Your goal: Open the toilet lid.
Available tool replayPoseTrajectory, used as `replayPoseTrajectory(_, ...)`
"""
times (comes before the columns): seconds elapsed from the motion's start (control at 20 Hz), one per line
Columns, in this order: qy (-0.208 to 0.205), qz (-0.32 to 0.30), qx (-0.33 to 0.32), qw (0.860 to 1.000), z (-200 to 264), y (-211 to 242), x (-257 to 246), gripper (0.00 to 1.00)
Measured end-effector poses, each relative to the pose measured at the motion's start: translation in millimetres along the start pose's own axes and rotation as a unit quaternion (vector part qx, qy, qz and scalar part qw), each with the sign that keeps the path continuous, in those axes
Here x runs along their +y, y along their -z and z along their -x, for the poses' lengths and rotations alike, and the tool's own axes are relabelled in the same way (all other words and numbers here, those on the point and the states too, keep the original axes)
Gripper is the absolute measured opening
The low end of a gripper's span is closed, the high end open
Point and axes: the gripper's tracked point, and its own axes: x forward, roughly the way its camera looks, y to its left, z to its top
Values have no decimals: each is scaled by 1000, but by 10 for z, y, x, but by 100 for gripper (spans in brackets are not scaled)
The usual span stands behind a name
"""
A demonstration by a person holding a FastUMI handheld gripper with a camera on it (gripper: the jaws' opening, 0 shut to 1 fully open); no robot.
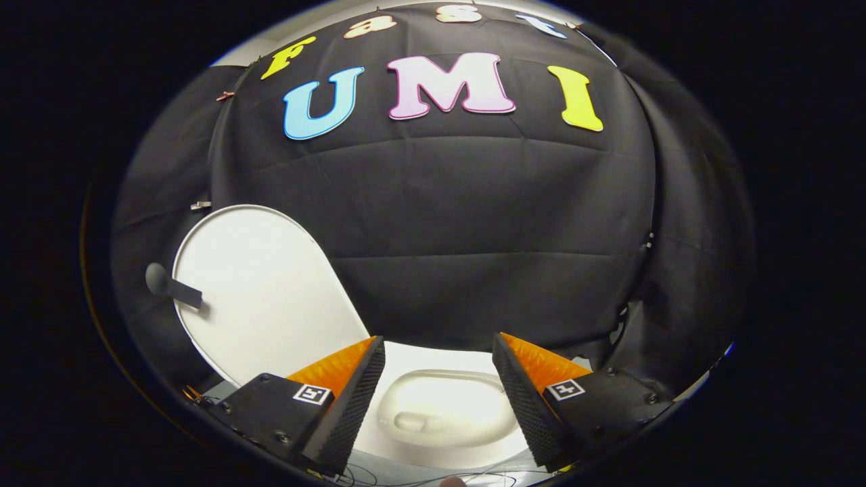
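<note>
Toilet lid (270, 291) raised; task judged essentially complete.

The lid stands upright, swung off to the left of the fingers and leaning back toward the black booth cloth (487, 237), with a small dark handle tab (172, 285) projecting from its outer edge. The open toilet bowl (446, 409) lies exposed below, between and just beyond the fingers. The gripper (438, 365) hangs above the bowl with its jaws spread wide and nothing held; neither finger touches the lid. Remaining work, if any, appears limited to pulling the gripper clear.
</note>
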Motion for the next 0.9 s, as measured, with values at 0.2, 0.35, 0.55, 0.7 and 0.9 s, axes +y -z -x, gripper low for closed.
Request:
replayPoseTrajectory(0.2,-2,4,-32,999,-70,249,-262,99)
replayPoseTrajectory(0.35,7,-18,-76,997,-33,269,-494,99)
replayPoseTrajectory(0.55,24,-43,-89,995,-46,415,-746,99)
replayPoseTrajectory(0.7,26,-53,-89,994,-88,442,-803,99)
replayPoseTrajectory(0.9,28,-43,-78,996,-81,536,-841,99)
